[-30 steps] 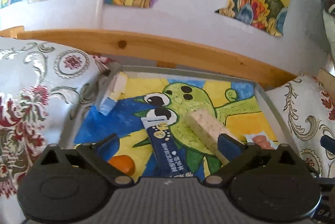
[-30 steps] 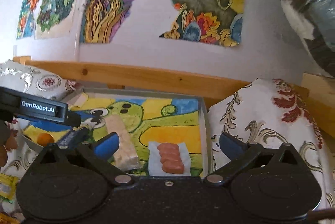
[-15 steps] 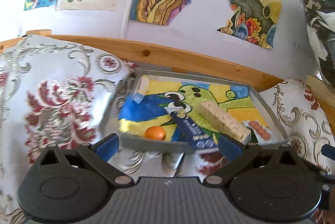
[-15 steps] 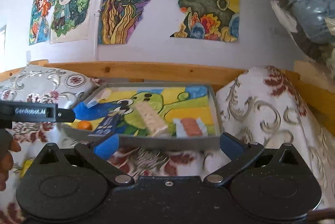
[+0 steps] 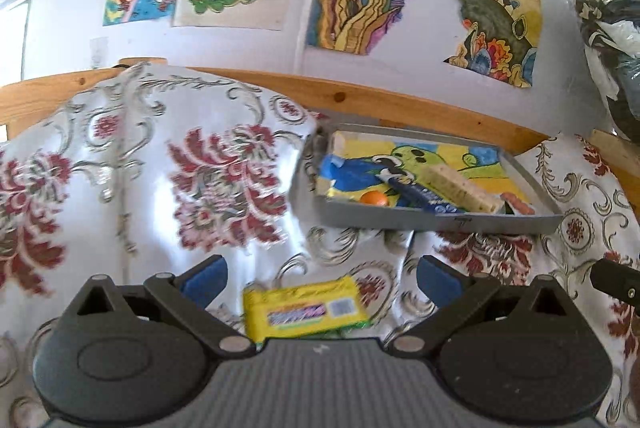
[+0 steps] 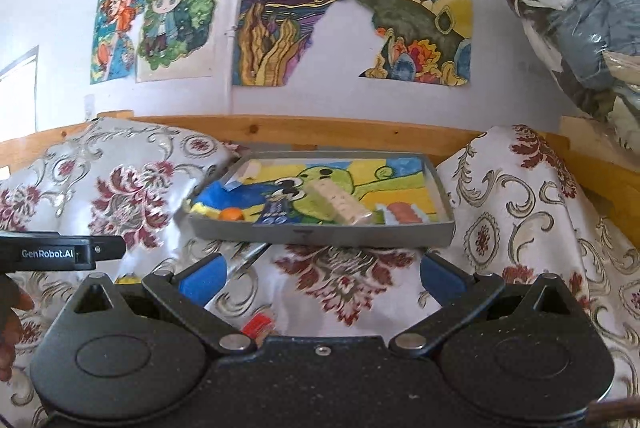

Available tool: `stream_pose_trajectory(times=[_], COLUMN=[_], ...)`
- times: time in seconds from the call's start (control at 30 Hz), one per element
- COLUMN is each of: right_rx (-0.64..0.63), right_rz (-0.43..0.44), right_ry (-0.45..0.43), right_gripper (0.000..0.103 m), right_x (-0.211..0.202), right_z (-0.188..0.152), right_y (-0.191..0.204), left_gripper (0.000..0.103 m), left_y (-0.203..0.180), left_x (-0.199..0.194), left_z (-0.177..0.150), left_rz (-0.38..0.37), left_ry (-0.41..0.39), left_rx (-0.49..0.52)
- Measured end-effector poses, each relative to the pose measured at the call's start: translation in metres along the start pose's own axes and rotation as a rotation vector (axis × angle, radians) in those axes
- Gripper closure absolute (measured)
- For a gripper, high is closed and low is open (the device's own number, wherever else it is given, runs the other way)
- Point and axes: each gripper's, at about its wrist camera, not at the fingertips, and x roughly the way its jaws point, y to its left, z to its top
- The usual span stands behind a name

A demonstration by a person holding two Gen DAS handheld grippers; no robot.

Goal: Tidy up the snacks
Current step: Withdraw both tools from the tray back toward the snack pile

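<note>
Snacks already sit in the grey tray [image 5: 436, 222] at one o'clock; a yellow packet [image 5: 306, 308] lies loose on the floral cloth [image 5: 224, 179]. Left gripper [image 5: 320, 278], jaws wide and empty, has the packet between its fingers at six o'clock. Likely next: close on it, carry it trayward. Right gripper [image 6: 320, 276] is spread open, holding nothing.

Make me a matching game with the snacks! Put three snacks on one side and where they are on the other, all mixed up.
Snacks:
1. yellow packet
2. orange ball
3. red-wrapped snack

Places:
A. inside the grey tray
B. on the cloth between the open fingers of the left gripper
C. on the cloth in front of the right gripper, near its left finger

Pairs: 1-B, 2-A, 3-C
</note>
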Motion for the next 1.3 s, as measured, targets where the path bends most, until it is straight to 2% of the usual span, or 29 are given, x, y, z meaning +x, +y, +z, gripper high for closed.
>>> stream_pose_trajectory(times=[0.27,0.57,0.93,1.17,1.3], right_rx=[-0.029,-0.022,0.025,0.012,0.017], right_rz=[-0.044,-0.063,-0.024,-0.003,0.002], right_ry=[0.048,0.145,0.293,0.376,0.388], right_gripper=[0.001,0.001,0.001,0.001,0.001], right_x=[-0.028,-0.042,-0.034,-0.026,-0.025], right_z=[-0.019,-0.05,-0.078,-0.088,-0.091], right_y=[0.022,0.026,0.022,0.027,0.028], left_gripper=[0.001,0.001,0.001,0.001,0.001], left_y=[0.013,0.008,0.001,-0.004,-0.006], left_x=[-0.026,-0.029,-0.023,-0.02,-0.016], left_z=[-0.024,-0.041,-0.059,-0.066,-0.068], left_rz=[-0.009,-0.043,-0.049,-0.051,-0.054], left_ry=[0.045,0.12,0.194,0.236,0.251], left_rx=[-0.005,0.074,0.138,0.147,0.151])
